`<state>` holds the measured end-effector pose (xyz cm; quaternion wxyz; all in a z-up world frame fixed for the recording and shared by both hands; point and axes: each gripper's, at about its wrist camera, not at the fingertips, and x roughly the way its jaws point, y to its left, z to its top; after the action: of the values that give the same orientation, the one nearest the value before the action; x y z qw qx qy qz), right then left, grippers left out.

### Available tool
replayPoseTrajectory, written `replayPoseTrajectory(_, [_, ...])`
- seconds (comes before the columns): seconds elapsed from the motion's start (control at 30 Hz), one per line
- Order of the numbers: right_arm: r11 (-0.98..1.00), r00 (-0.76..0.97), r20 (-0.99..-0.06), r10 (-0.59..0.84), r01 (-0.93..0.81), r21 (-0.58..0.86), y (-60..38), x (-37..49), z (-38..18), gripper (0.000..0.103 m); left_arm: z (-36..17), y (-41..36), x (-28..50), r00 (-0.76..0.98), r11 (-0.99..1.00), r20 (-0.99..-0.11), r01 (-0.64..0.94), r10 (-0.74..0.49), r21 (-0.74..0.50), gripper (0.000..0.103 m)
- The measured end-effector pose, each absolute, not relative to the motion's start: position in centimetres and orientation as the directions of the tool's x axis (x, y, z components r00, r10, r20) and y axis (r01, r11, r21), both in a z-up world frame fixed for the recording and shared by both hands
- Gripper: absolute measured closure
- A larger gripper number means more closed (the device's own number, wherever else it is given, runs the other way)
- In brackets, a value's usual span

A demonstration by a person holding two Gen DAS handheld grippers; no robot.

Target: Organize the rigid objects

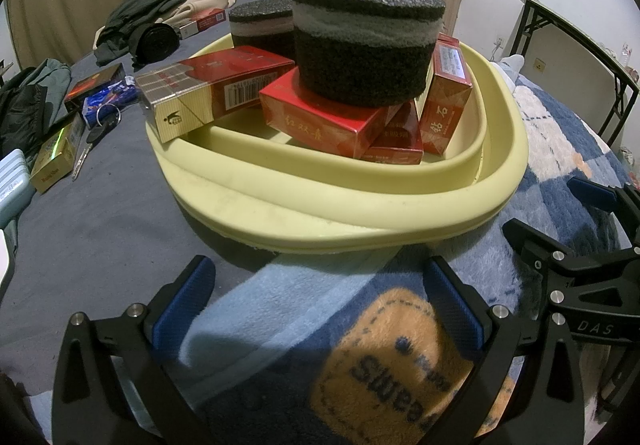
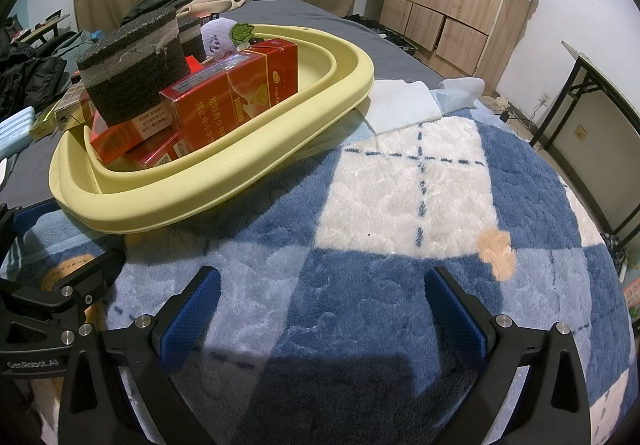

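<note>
A pale yellow basin [image 1: 332, 201] sits on the bed and also shows in the right wrist view [image 2: 224, 181]. It holds several red cigarette boxes [image 1: 328, 117] and two round black sponges [image 1: 364, 49]; the bigger sponge rests on the boxes. A gold and red carton [image 1: 200, 97] leans over the basin's left rim. My left gripper [image 1: 320, 293] is open and empty, just in front of the basin over a blue towel. My right gripper [image 2: 320, 305] is open and empty over the plaid blanket, to the right of the basin.
On the grey sheet left of the basin lie a gold box [image 1: 54, 159], keys [image 1: 96, 133], a dark box [image 1: 94, 85] and piled clothes [image 1: 152, 17]. A white cloth [image 2: 400, 105] lies behind the basin. A folding table [image 2: 600, 117] stands at the right.
</note>
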<state>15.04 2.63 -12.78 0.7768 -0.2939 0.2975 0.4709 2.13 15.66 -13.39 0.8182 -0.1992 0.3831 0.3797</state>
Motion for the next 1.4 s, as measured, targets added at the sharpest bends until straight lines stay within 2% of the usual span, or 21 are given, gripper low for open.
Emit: replayPoseTrajectory(1.4, [0.384, 0.38, -0.739, 0.557, -0.906, -0.176, 2.64, 15.05, -12.8, 0.0, -13.33, 15.39, 2.47, 0.415, 0.632, -0.778, -0.775, 0.472, -0.03, 0.0])
